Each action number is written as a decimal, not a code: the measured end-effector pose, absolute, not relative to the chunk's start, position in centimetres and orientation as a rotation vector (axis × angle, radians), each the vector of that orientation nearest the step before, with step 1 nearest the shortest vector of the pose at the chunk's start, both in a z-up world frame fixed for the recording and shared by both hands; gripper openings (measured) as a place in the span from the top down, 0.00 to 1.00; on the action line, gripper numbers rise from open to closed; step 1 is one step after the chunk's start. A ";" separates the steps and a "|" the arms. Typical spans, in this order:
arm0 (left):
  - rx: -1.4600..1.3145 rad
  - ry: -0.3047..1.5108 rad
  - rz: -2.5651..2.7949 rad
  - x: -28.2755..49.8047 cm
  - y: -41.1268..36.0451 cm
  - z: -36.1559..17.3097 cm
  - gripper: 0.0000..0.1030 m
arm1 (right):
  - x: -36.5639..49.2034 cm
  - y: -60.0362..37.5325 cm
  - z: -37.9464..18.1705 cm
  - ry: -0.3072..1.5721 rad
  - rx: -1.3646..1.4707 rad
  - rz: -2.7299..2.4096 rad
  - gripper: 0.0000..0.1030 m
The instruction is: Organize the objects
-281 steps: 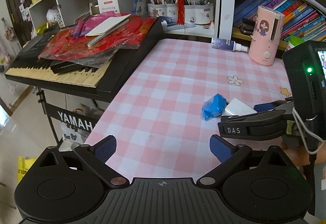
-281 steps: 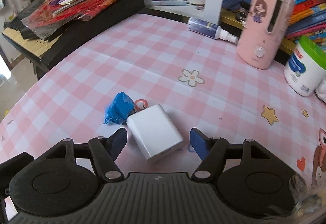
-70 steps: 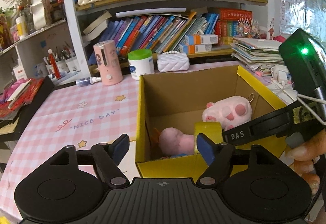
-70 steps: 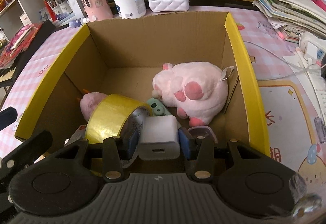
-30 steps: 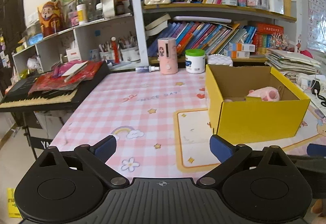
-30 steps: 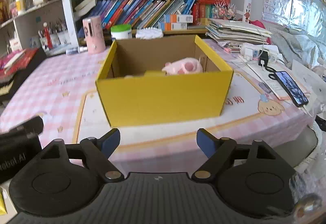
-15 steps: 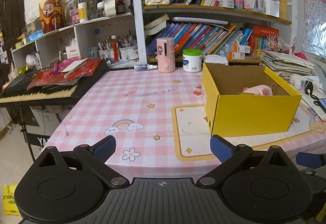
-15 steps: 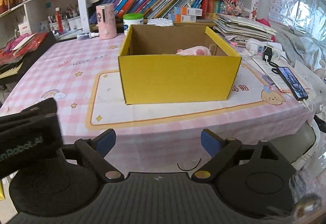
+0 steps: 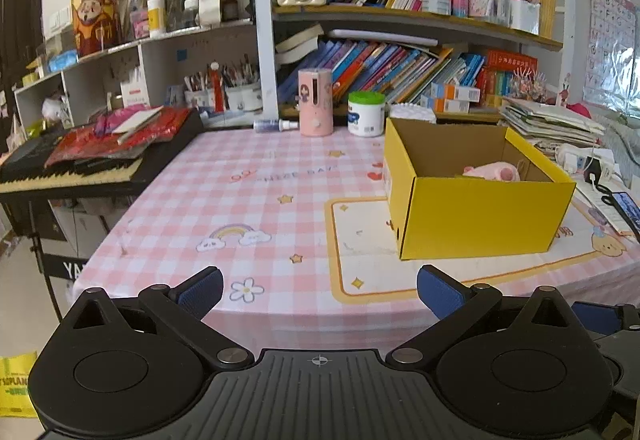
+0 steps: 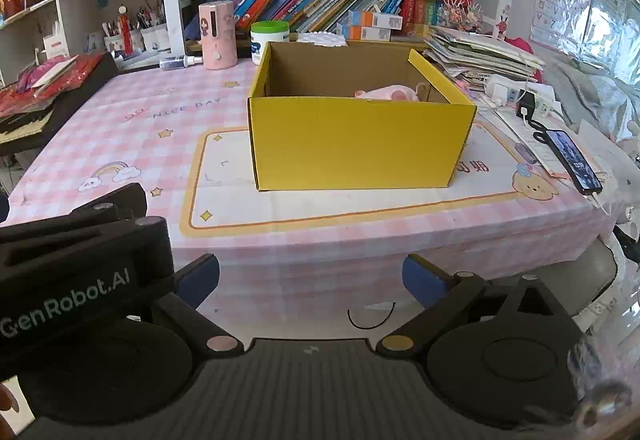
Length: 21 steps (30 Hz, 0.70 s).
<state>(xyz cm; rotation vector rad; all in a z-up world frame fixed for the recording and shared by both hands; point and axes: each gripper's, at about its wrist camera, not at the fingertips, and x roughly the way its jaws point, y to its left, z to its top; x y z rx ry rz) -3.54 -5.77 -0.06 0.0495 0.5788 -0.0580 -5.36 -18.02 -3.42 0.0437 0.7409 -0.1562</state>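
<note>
— Looking along the right gripper (image 10: pixel 311 278), what sits nearest?

— Its jaws have just been opening and stand wide with nothing between them, off the near edge of the table (image 10: pixel 280 264). The left gripper's body crowds the lower left of that view.

— And the left gripper (image 9: pixel 319 290)?

— Spread wide too, nothing in it, also short of the table edge.

— Past the edge?

— Pink checked cloth, then a cream mat (image 10: pixel 224 184) with a yellow border. The box (image 10: pixel 360 144) stands on that mat, open at the top, its yellow front wall hiding most of the inside. Only the top of a pink plush (image 10: pixel 390 92) shows above the rim.

— Anything beside it?

— A phone (image 10: pixel 574 160) lies right of the box, near the table's edge, with cables and a paper stack (image 10: pixel 476 52) behind it. To the left, well apart, a keyboard (image 9: pixel 80 172) carries red packets.

— Farthest back?

— A pink dispenser (image 9: pixel 316 102), a green-lidded jar (image 9: pixel 366 114) and a spray bottle (image 9: pixel 276 125) line the rear edge, under shelves of books (image 9: pixel 380 68).
</note>
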 end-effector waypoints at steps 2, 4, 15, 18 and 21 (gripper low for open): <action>0.045 0.589 -0.051 -3.5 -5.6 -0.2 0.00 | -5.3 -17.9 -3.4 0.746 0.038 -0.159 0.04; 0.042 0.599 -0.043 -3.5 -5.4 -0.3 0.00 | -5.4 -17.9 -3.4 0.748 0.038 -0.151 0.04; 0.027 0.619 -0.034 -3.3 -4.8 -0.5 0.00 | -5.0 -17.3 -3.4 0.759 0.023 -0.125 0.04; 0.024 0.609 -0.031 -3.3 -4.6 -0.4 0.00 | -4.9 -17.1 -3.3 0.754 0.018 -0.121 0.04; 0.023 0.597 -0.026 -3.2 -4.6 -0.2 0.00 | -4.7 -16.9 -3.1 0.745 0.015 -0.114 0.04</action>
